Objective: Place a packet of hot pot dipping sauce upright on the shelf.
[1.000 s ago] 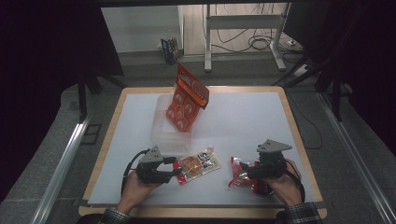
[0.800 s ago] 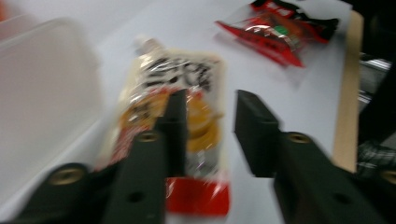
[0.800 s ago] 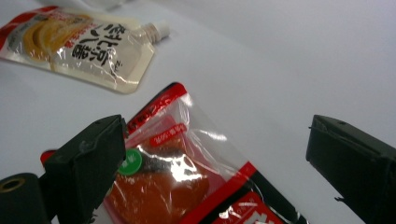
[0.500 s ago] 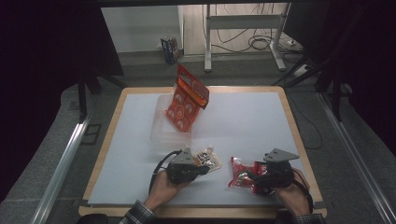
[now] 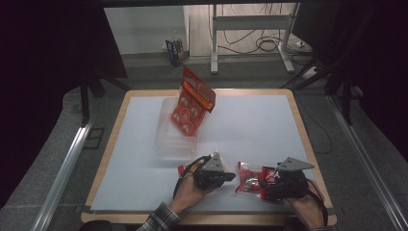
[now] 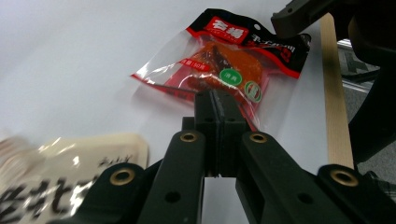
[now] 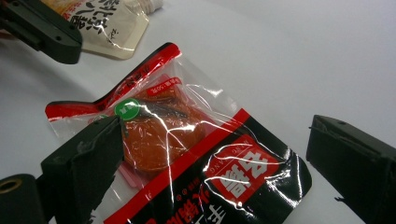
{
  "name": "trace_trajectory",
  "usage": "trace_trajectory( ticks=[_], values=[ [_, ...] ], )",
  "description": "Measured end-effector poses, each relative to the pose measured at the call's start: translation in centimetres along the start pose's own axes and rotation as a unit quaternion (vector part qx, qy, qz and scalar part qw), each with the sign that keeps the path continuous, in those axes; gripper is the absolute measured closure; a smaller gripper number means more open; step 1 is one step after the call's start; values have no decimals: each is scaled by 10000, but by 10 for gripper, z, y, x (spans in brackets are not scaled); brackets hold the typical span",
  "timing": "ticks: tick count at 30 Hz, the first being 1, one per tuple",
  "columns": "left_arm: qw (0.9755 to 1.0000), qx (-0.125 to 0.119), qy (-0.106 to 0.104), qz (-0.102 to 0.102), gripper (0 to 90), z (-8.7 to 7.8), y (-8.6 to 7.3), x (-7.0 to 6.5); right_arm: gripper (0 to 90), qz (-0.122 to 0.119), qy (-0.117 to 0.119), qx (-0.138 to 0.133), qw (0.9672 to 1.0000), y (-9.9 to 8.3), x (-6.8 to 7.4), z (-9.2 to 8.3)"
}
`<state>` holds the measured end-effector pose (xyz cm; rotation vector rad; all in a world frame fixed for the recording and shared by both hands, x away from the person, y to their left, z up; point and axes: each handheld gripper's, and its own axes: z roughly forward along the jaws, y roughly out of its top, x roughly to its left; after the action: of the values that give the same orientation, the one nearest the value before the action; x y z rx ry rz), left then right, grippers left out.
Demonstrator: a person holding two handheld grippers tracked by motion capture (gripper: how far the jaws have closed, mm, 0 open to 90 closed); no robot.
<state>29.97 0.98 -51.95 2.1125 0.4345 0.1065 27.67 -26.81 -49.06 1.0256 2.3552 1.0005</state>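
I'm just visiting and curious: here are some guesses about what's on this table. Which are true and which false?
1. The left gripper's fingers are pressed together. True.
2. The right gripper's fingers are spread wide, one on each side of the red snack packet. True.
3. The red snack packet stands upright in the clear tray. False: it lies flat on the white table, between the two grippers.
4. An orange packet leans in the clear tray farther back on the table. True.
5. The left gripper grips the pale packet. False: that packet lies beside the gripper, and the shut fingers hold nothing that can be seen.
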Motion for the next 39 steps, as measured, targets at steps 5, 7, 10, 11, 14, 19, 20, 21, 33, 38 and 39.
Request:
trace_trajectory(
  ticks=[5,7,10,11,14,19,20,21,33,38,39],
  values=[
    [10000,-30,2,75,898,10,8,-1,42,-39,-6,43,10000,-3,-1,0],
    [10000,-78,-3,27,898,15,11,-2,42,-10,-20,55,10000,-4,-2,0],
    [10000,-7,-23,82,896,23,15,-3,41,7,-25,56,10000,-4,-2,-1],
    [10000,-7,-23,82,897,23,15,-3,41,7,-25,56,10000,-4,-2,-1],
    [9999,118,13,84,898,29,14,-4,41,-8,-12,81,10000,-5,-2,-1],
    [9996,293,3,-3,899,35,13,-2,39,10,-17,88,10000,-6,-2,-2],
    [9994,352,28,9,899,36,13,-3,39,15,-24,85,10000,-6,-2,-3],
    [9991,418,63,42,899,37,12,-3,37,17,-31,81,10000,-6,-2,-3],
    [9968,788,115,-94,900,34,4,0,26,365,-6,51,9993,-12,-7,-12],
    [9964,833,140,-77,900,34,4,-1,27,587,179,120,9980,-12,-5,-10],
    [9963,843,144,-71,900,34,5,-1,26,632,240,158,9976,-12,-4,-8]
  ],
)
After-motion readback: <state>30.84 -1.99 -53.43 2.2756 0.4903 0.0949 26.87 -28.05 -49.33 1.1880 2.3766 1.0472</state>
